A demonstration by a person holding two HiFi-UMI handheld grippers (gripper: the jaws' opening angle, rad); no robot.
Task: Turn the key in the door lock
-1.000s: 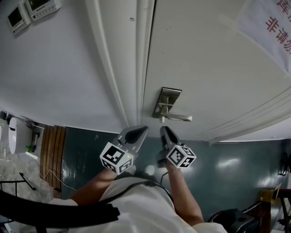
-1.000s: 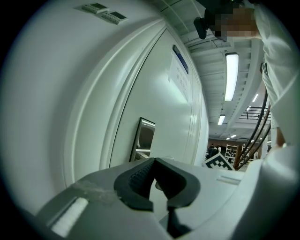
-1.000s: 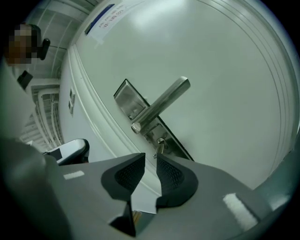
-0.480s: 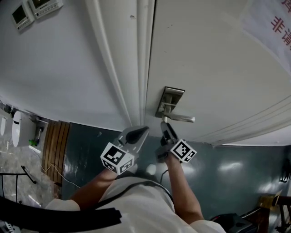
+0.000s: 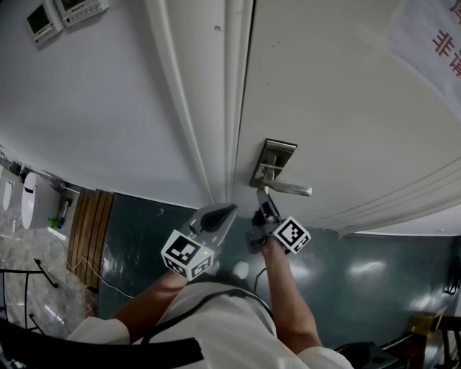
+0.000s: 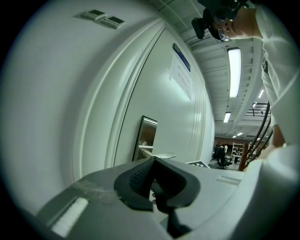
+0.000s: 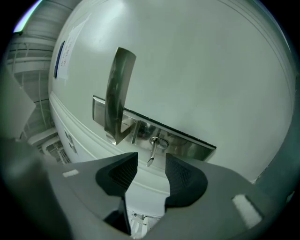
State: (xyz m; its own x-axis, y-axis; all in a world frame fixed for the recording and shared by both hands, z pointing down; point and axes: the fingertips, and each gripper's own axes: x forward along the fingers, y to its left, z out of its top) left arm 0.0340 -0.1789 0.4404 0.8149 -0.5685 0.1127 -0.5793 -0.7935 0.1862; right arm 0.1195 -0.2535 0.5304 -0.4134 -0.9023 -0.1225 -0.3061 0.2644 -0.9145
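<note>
A small silver key (image 7: 153,151) sticks out of the steel lock plate (image 7: 187,143) below the lever handle (image 7: 119,89) on the white door (image 5: 324,94). My right gripper (image 7: 151,169) points at the key. Its jaws have just been opening and now stand open, with nothing between the pads; the key is just ahead of the tips. In the head view the right gripper (image 5: 261,196) is right under the lock plate (image 5: 274,155) and handle (image 5: 292,190). My left gripper (image 5: 229,210) hangs beside it to the left, near the door frame, and its pads (image 6: 140,176) meet on nothing.
The white door frame (image 5: 216,108) runs just left of the lock. A paper notice (image 5: 432,36) hangs on the door at upper right. Two wall panels (image 5: 68,11) sit at upper left. Dark green floor (image 5: 346,267) and wooden slats (image 5: 86,230) lie below.
The right gripper has rolled about its own axis, so its marker cube faces differently, and it has crept closer to the lock. Its jaws have spread apart. The left gripper has hardly moved.
</note>
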